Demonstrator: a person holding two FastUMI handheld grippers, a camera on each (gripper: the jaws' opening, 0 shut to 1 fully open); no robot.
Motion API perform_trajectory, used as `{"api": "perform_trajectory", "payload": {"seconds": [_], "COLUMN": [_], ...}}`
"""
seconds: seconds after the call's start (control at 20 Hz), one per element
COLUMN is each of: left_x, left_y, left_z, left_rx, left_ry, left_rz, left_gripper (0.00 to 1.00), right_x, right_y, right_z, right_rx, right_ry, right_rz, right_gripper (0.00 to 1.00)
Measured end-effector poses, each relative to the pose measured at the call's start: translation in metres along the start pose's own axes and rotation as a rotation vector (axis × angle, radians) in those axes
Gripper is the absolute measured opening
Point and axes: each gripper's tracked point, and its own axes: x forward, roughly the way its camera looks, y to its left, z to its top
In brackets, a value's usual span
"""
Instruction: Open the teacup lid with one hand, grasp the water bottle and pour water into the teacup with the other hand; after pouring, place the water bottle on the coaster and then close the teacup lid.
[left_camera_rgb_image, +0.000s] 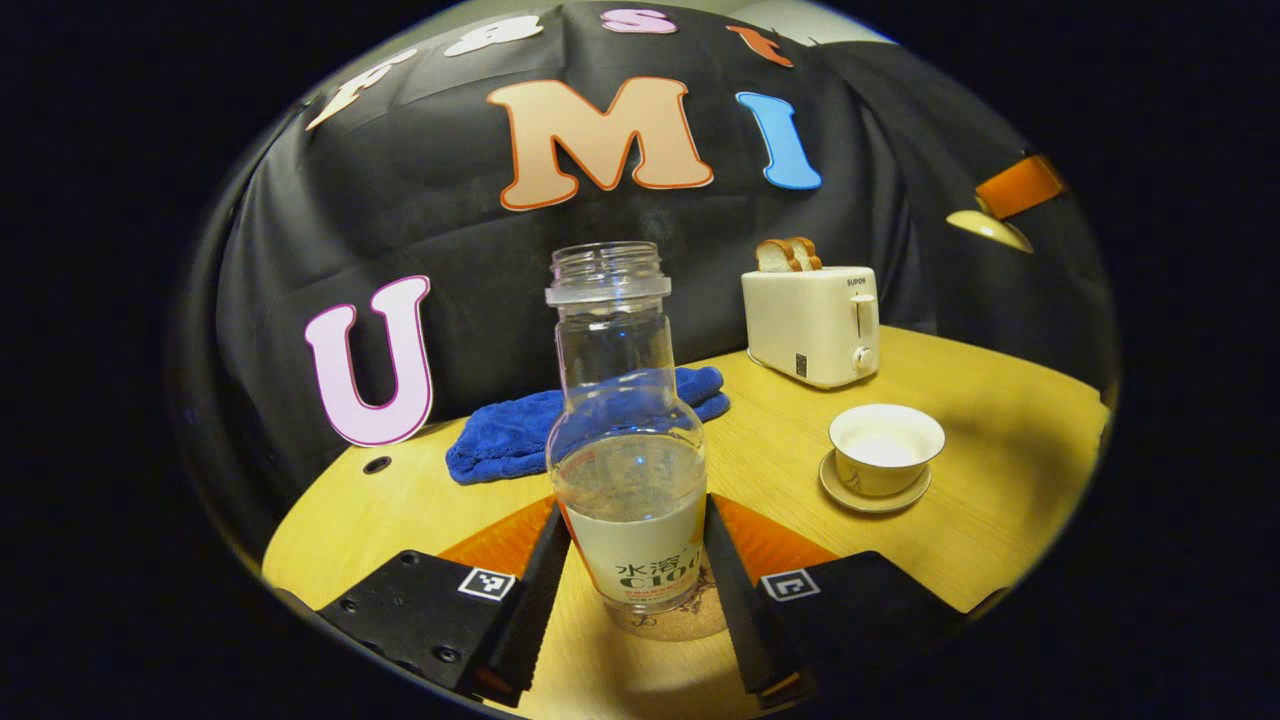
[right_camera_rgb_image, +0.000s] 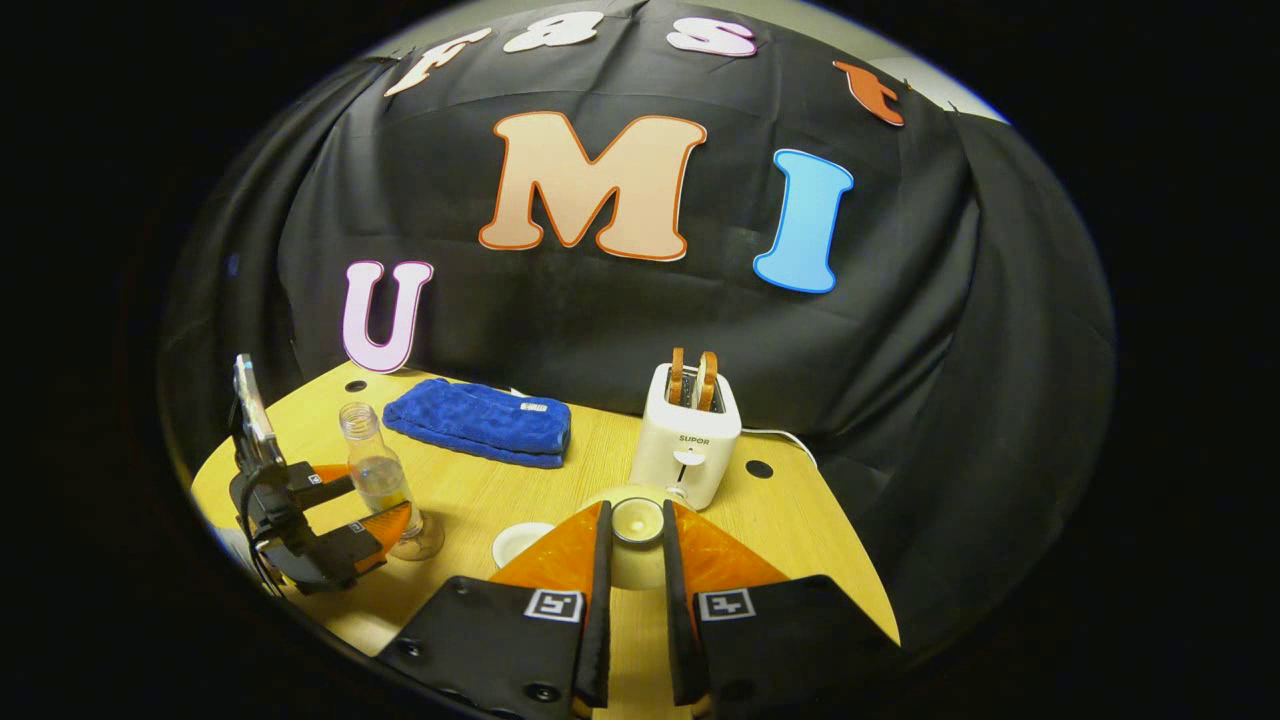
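Water bottle (left_camera_rgb_image: 628, 470) standing upright on the cork coaster (left_camera_rgb_image: 690, 618), uncapped, partly filled, sitting between the fingers of the left gripper (left_camera_rgb_image: 634, 590). Fingers lying close along both sides of the bottle; cannot tell whether pressing or just letting go. In the right gripper view, seeing the same bottle (right_camera_rgb_image: 378, 470) near the left table edge with the left gripper (right_camera_rgb_image: 345, 510) around its base.

Right gripper (right_camera_rgb_image: 634, 560) pinching the teacup lid (right_camera_rgb_image: 637, 522) by its knob, fingers pressed together on it, holding it up in the air above the table.

Farther out, teacup (left_camera_rgb_image: 886, 447) sitting open on its saucer (left_camera_rgb_image: 872, 492), well apart from the bottle, seeming to be holding water, though hard telling for sure. Behind, blue towel (left_camera_rgb_image: 560, 425) lying folded, and white toaster (left_camera_rgb_image: 812, 325) with two bread slices (left_camera_rgb_image: 788, 254) standing near the black cloth wall.

Judging progress: lid opened, pouring probably finished, bottle already resting on the coaster. Remaining: releasing the bottle, then bringing the lid over and closing the teacup.
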Motion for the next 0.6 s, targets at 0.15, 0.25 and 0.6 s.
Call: {"api": "perform_trajectory", "payload": {"seconds": [0.15, 0.25, 0.6], "left_x": [0.001, 0.0, 0.007], "left_y": [0.008, 0.009, -0.006], "left_z": [0.0, 0.001, 0.019], "left_rx": [0.127, 0.216, 0.558], "left_ry": [0.027, 0.041, 0.025], "left_rz": [0.024, 0.028, -0.018], "left_gripper": [0.72, 0.72, 0.71], "right_x": [-0.001, -0.001, -0.009], "right_y": [-0.003, -0.009, -0.025], "right_z": [0.0, -0.006, -0.036], "right_rx": [0.03, 0.05, 0.087], "right_ry": [-0.01, -0.011, 0.012], "right_rz": [0.002, 0.001, 0.007], "right_gripper": [0.27, 0.27, 0.28]}}
